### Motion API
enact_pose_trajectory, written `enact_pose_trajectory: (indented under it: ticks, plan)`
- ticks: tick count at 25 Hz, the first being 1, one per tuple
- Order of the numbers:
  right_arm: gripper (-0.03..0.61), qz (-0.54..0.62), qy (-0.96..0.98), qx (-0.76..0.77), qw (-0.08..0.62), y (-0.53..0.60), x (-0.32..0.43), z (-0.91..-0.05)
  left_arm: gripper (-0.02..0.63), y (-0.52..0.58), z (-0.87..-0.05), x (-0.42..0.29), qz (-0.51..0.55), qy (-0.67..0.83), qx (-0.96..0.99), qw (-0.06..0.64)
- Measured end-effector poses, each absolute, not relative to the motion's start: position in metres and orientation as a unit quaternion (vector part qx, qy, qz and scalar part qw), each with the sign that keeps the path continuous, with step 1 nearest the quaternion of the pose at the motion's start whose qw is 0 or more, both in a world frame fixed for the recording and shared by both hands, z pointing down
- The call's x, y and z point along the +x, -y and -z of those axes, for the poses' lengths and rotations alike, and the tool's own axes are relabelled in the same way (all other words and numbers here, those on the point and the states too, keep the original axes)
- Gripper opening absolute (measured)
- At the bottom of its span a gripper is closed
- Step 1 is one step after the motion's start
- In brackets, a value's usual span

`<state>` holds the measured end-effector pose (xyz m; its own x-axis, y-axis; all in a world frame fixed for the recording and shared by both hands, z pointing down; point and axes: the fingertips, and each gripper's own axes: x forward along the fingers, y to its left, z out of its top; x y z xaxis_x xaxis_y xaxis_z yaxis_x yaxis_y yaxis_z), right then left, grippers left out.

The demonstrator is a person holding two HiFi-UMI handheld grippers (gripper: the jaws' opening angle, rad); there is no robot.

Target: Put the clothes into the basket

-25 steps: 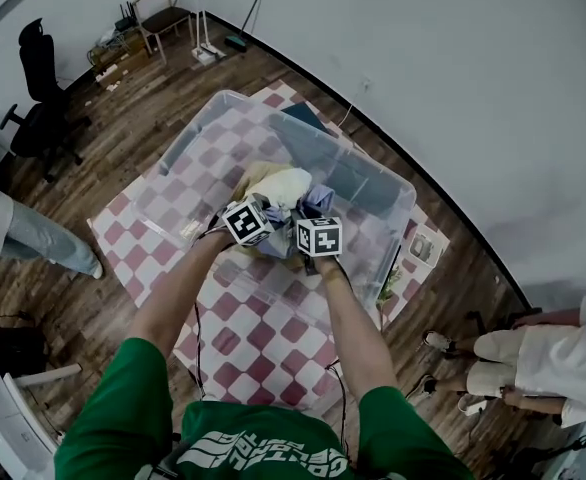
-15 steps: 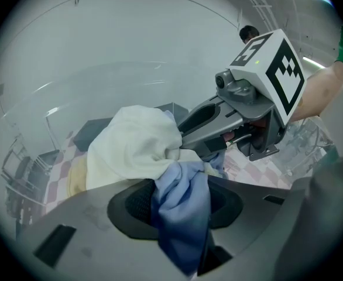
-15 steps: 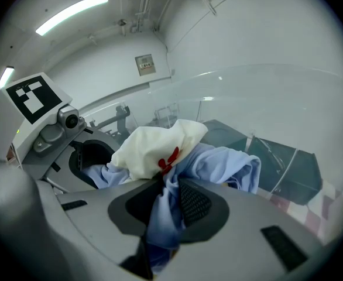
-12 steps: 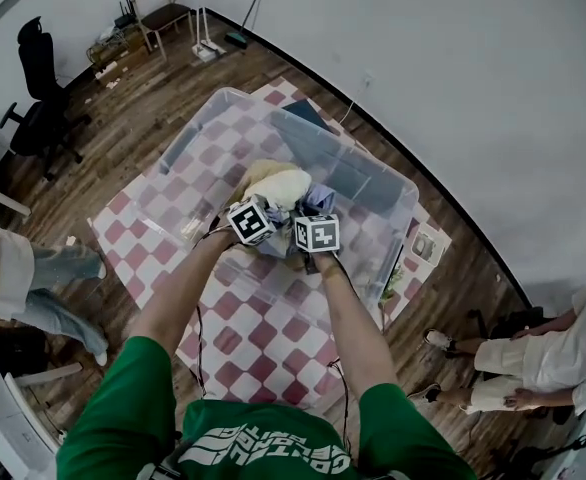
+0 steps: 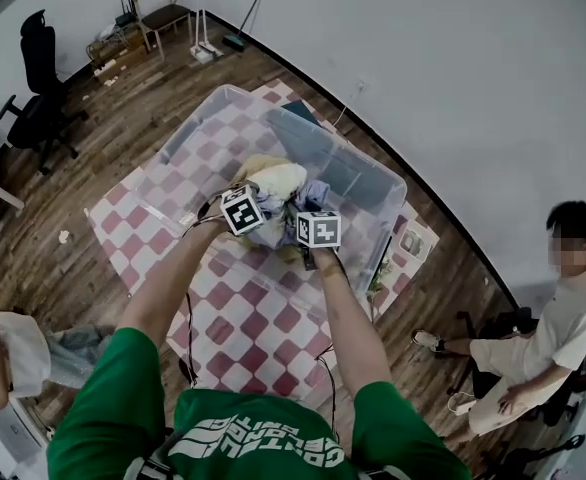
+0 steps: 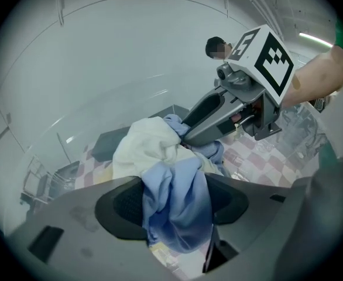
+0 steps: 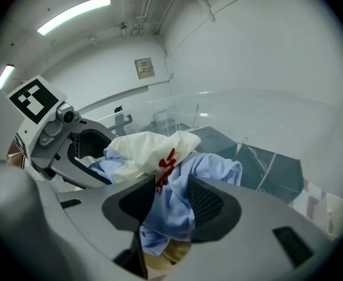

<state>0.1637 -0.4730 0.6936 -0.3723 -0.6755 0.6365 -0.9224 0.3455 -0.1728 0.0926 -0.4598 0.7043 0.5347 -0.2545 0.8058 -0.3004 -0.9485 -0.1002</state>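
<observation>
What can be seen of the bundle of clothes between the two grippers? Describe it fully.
The clothes are a soft, crumpled bundle: a cream piece with a red print on top, light blue fabric wrapped below it, and a tan scrap underneath. The bundle hangs over the clear bin. It is bunched between the pads of the left hand-held gripper and the right hand-held gripper, whose jaws have just been opening.
</observation>
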Motion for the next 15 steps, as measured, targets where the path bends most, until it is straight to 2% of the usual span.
enact_pose_trajectory:
  ticks: [7, 15]
  plan:
    - [0.169, -0.243, 0.783, 0.534, 0.205, 0.459, 0.181, -0.660, 0.249, 0.460, -0.667, 0.081, -0.459, 0.189, 0.868, -0.012]
    - [0.168, -0.207, 0.796, 0.541, 0.175, 0.445, 0.183, -0.608, 0.249, 0.450, -0.618, 0.080, -0.416, 0.233, 0.879, -0.017]
